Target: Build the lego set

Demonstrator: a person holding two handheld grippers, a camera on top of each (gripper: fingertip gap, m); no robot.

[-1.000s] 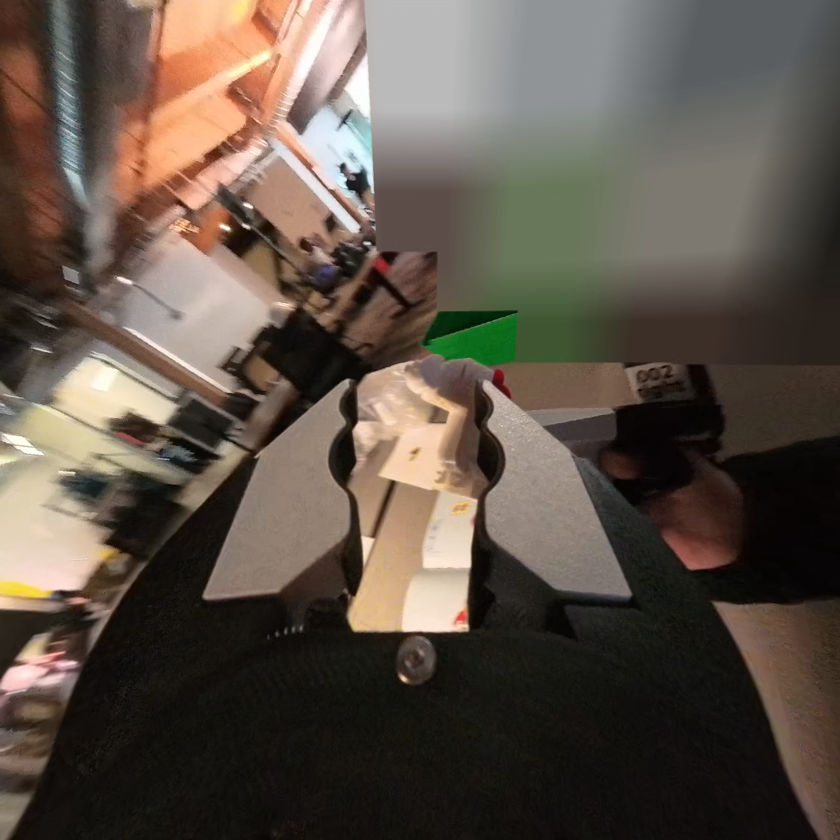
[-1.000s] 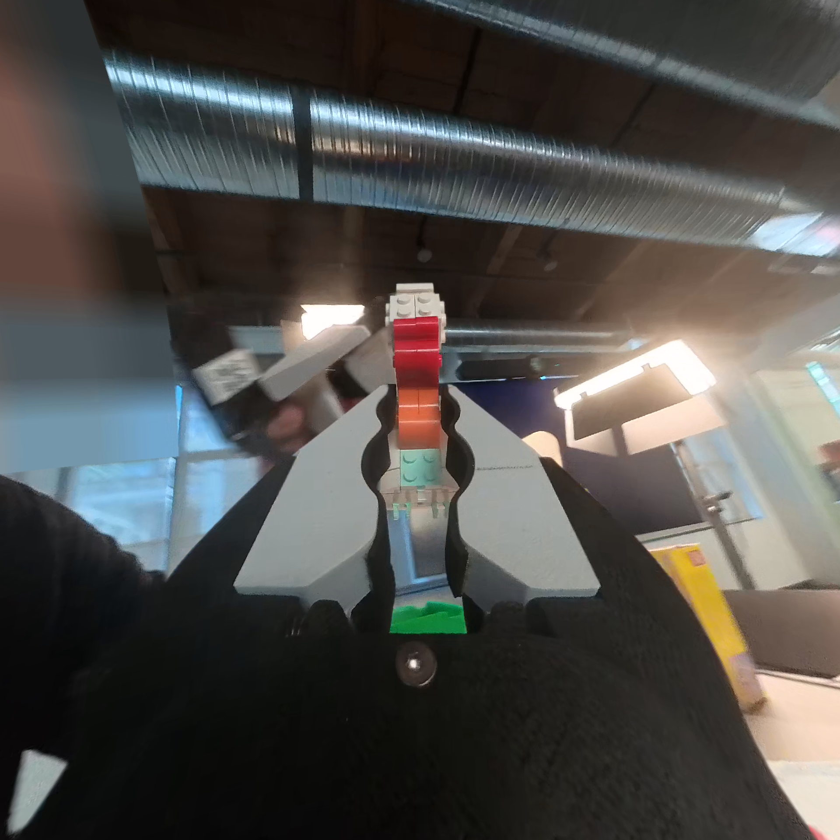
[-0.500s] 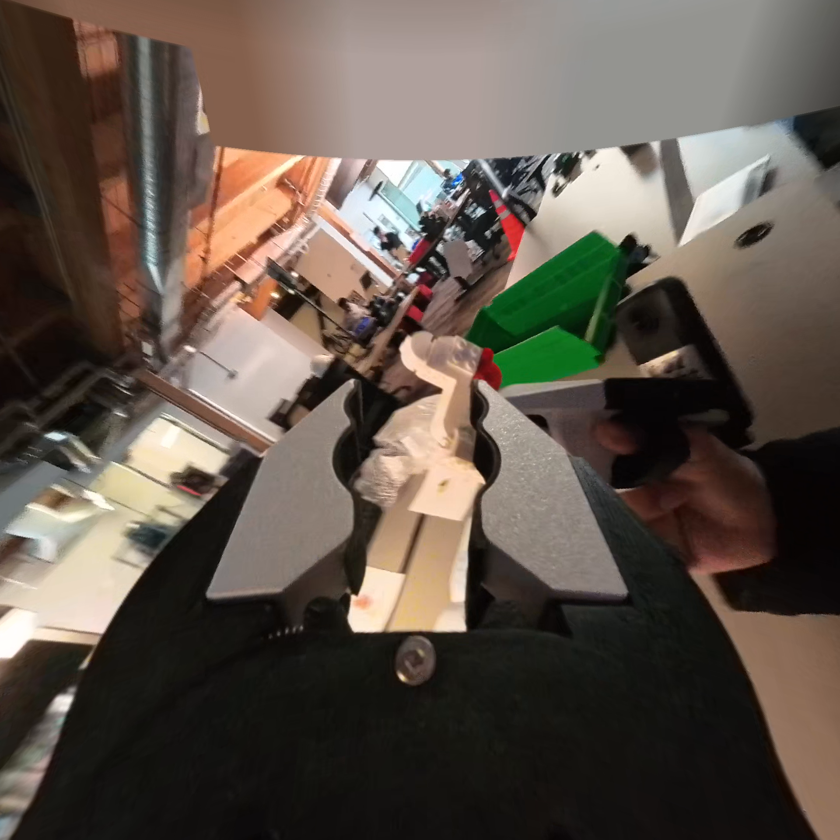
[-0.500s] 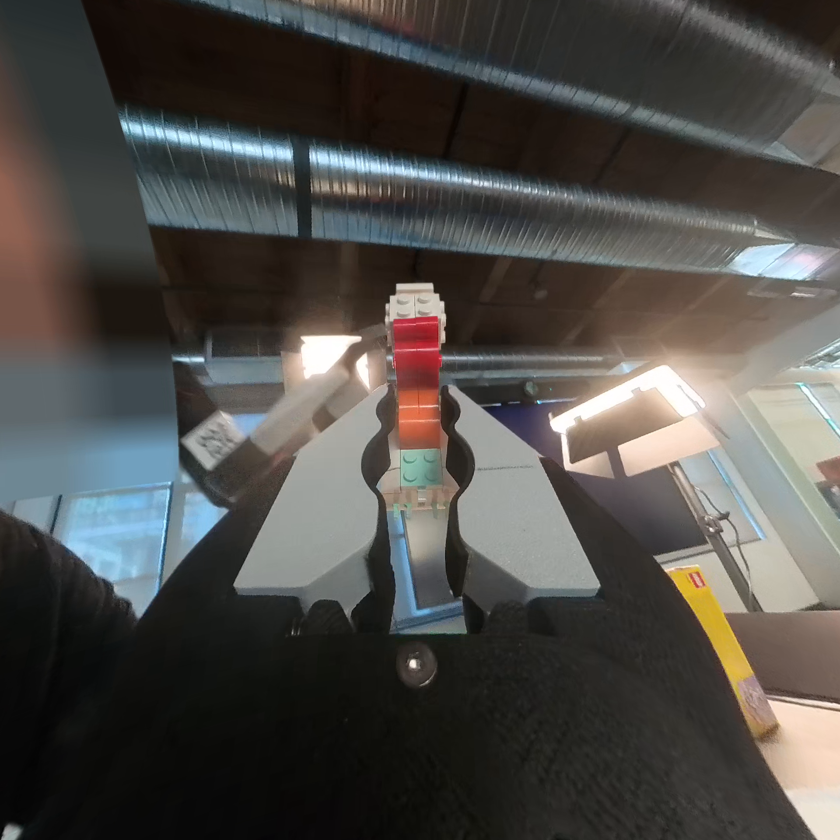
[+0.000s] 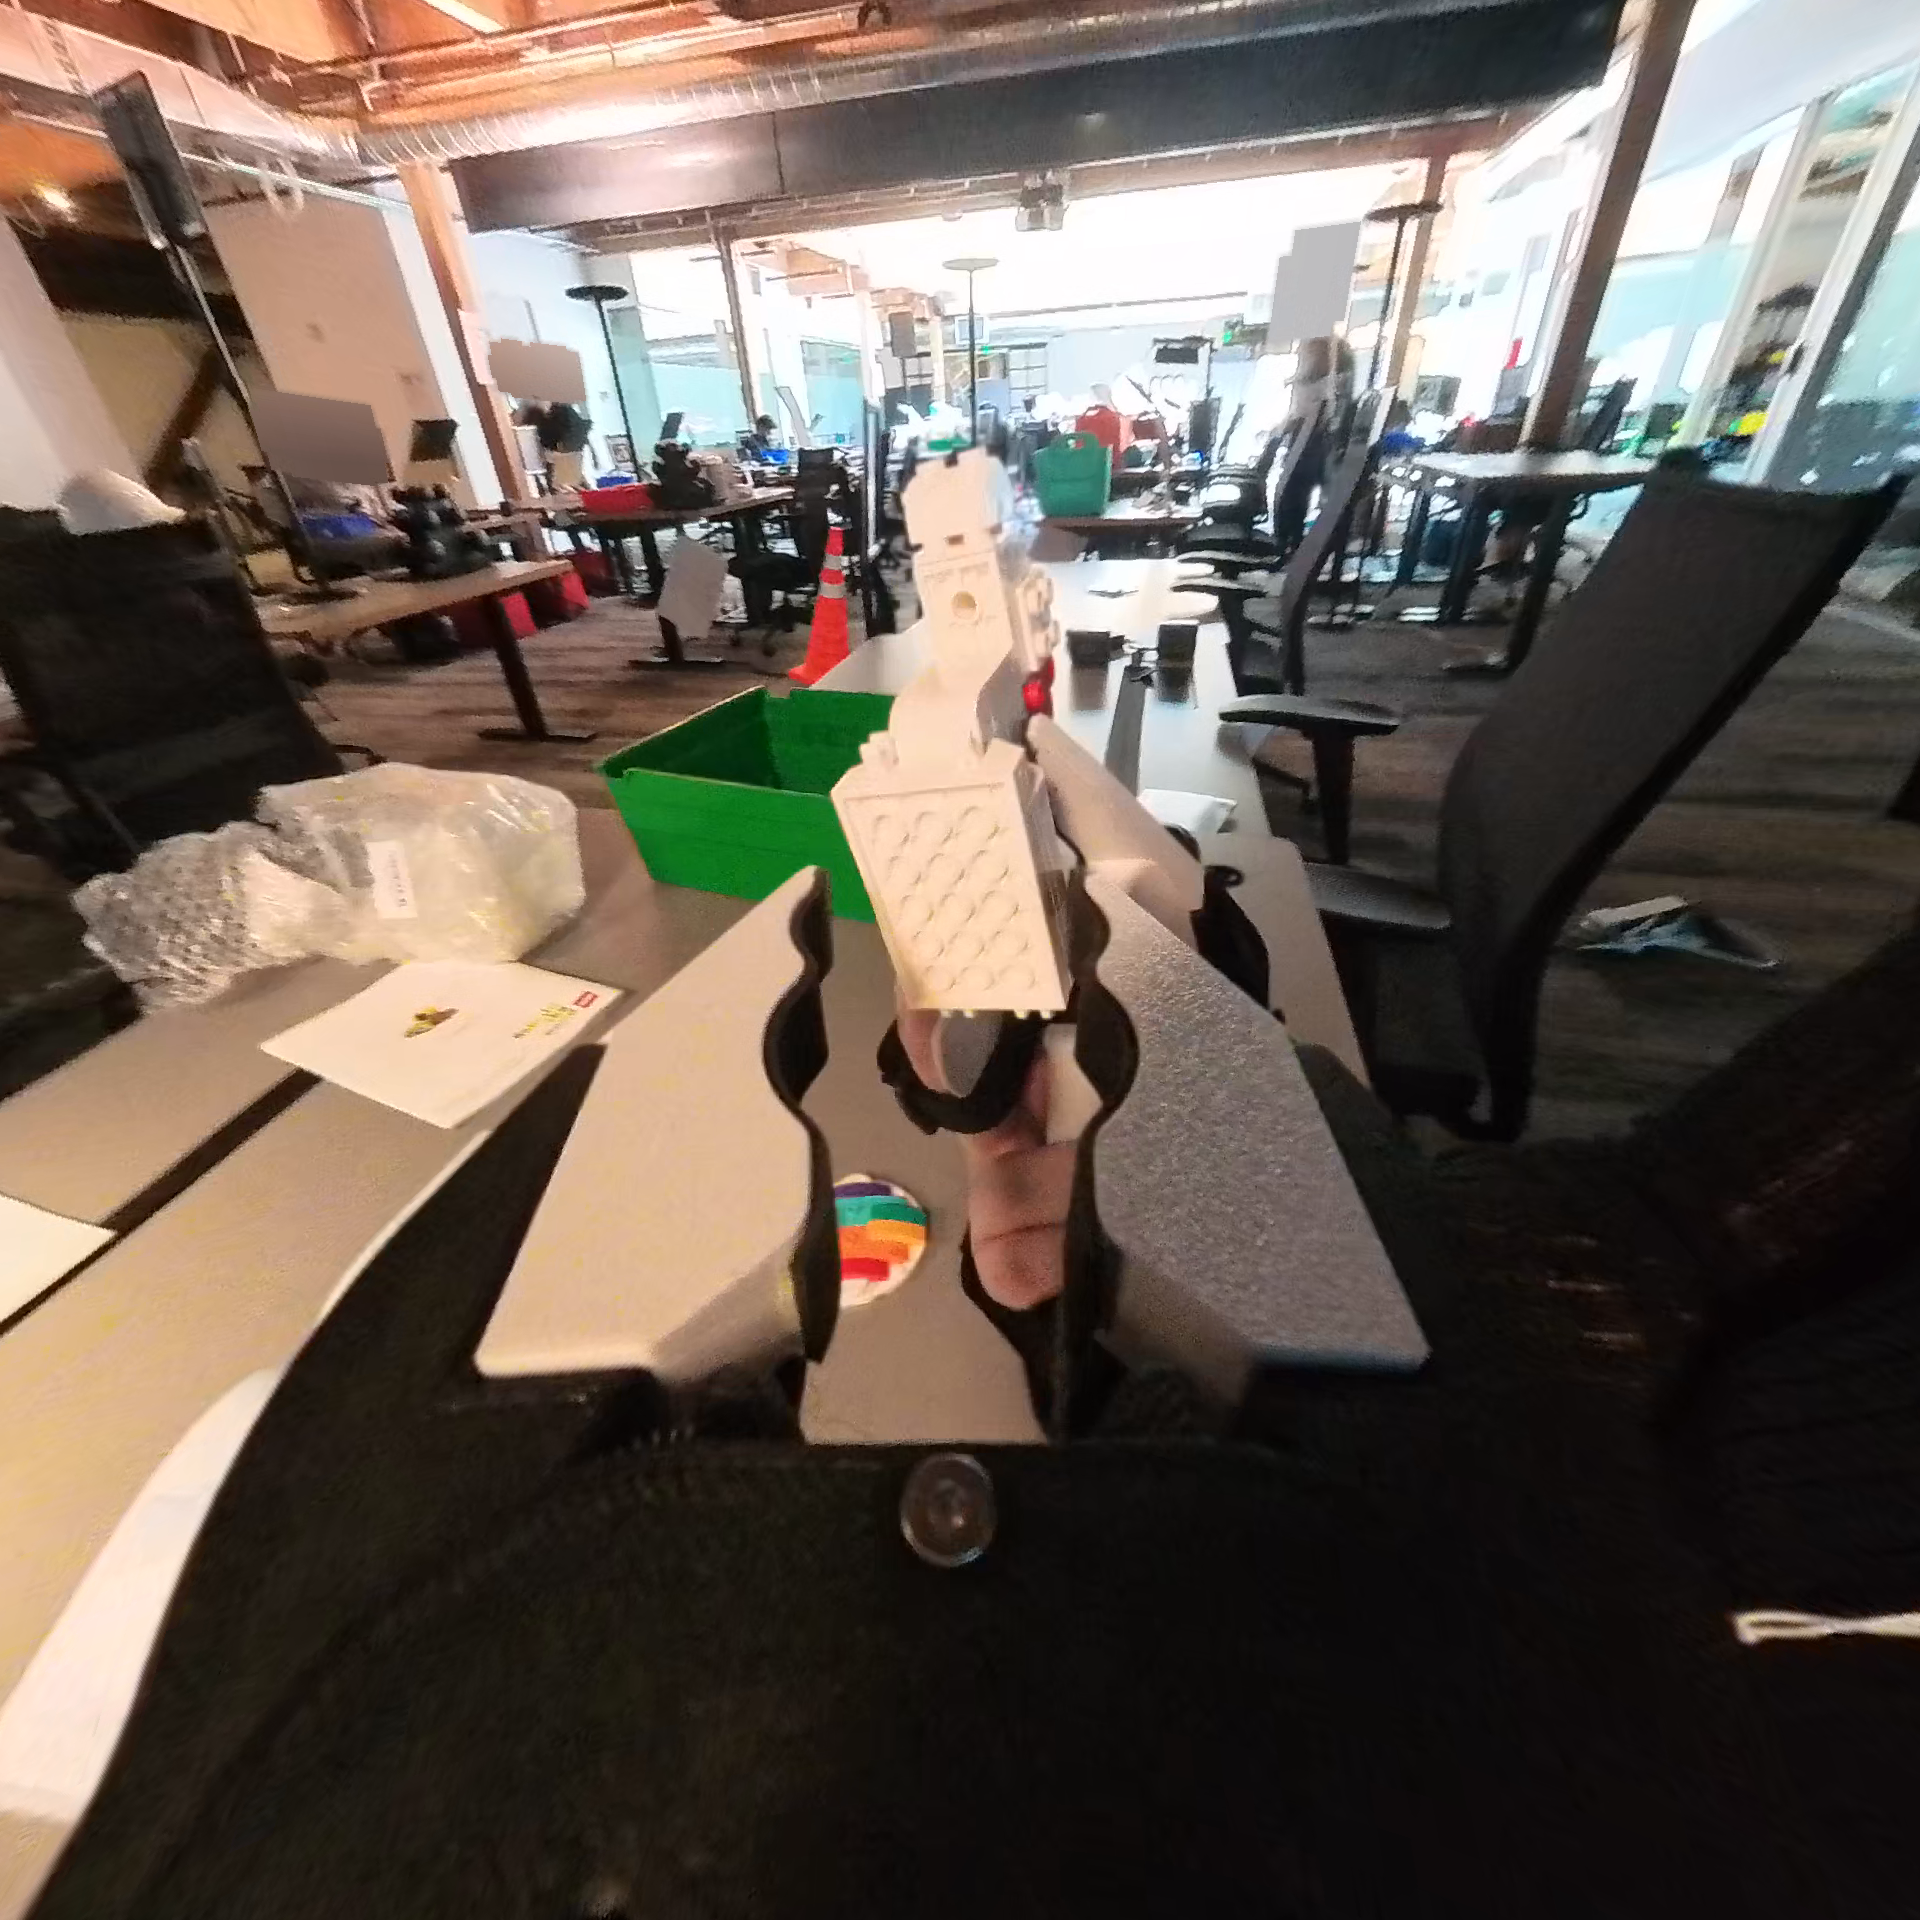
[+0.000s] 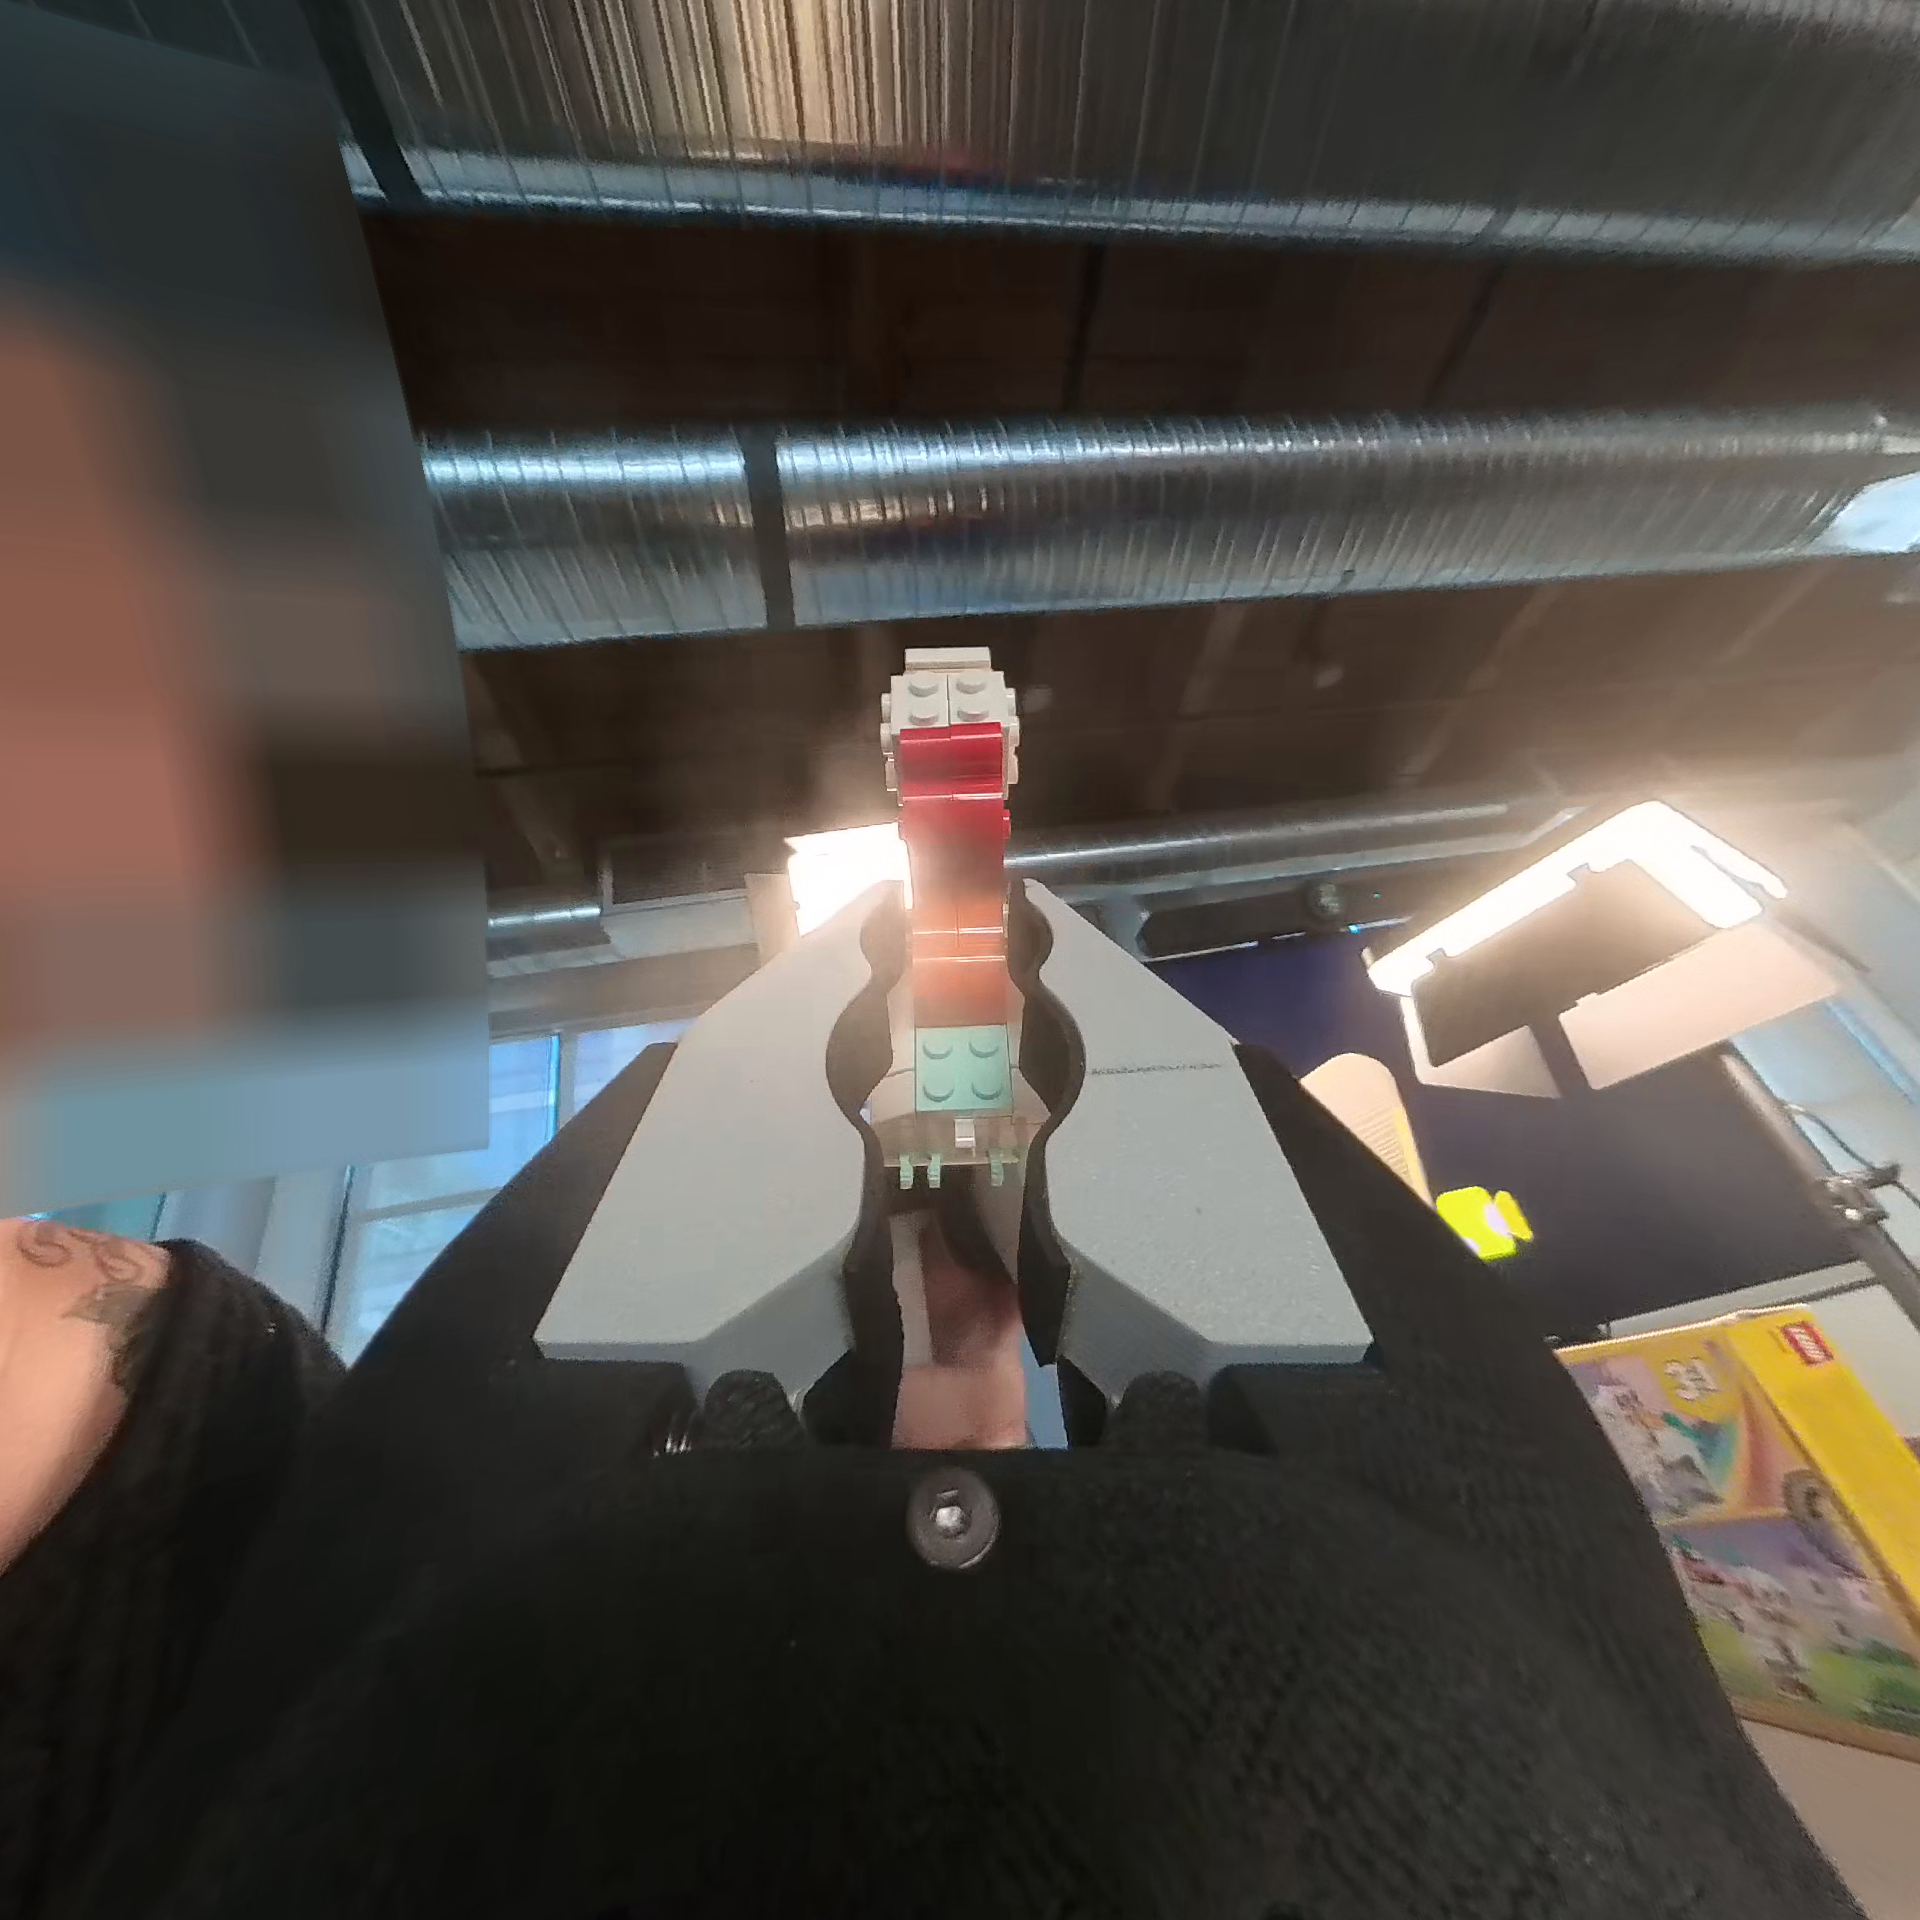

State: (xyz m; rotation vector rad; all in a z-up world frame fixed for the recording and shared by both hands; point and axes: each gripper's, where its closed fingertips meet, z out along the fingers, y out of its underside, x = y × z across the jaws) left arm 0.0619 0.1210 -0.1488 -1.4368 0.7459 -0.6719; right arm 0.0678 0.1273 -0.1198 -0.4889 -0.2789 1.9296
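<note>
My right gripper (image 6: pixel 956 904) is shut on a lego model (image 6: pixel 954 935) with a stack of grey, red, orange and teal bricks, and holds it up towards the ceiling. In the left wrist view the same model (image 5: pixel 961 883) shows its white studded underside, close in front of my left gripper (image 5: pixel 951 894). The left gripper's jaws stand apart and hold nothing. The right gripper's finger (image 5: pixel 1107 821) and a hand (image 5: pixel 1013 1195) show behind the model. A small white disc with coloured bricks (image 5: pixel 878 1242) lies on the table (image 5: pixel 208 1247).
A green bin (image 5: pixel 717 821) stands at the table's far edge. A plastic bag (image 5: pixel 343 883) and a white leaflet (image 5: pixel 447 1039) lie to the left. A black office chair (image 5: pixel 1610 779) is at the right. A yellow box (image 6: pixel 1787 1507) shows in the right wrist view. My two grippers' fingertips are within a few centimetres of each other.
The left gripper has swung from a tilted view to level, now facing the table and room. The model in the right gripper now sits close at the left fingertips. The right gripper kept its hold.
</note>
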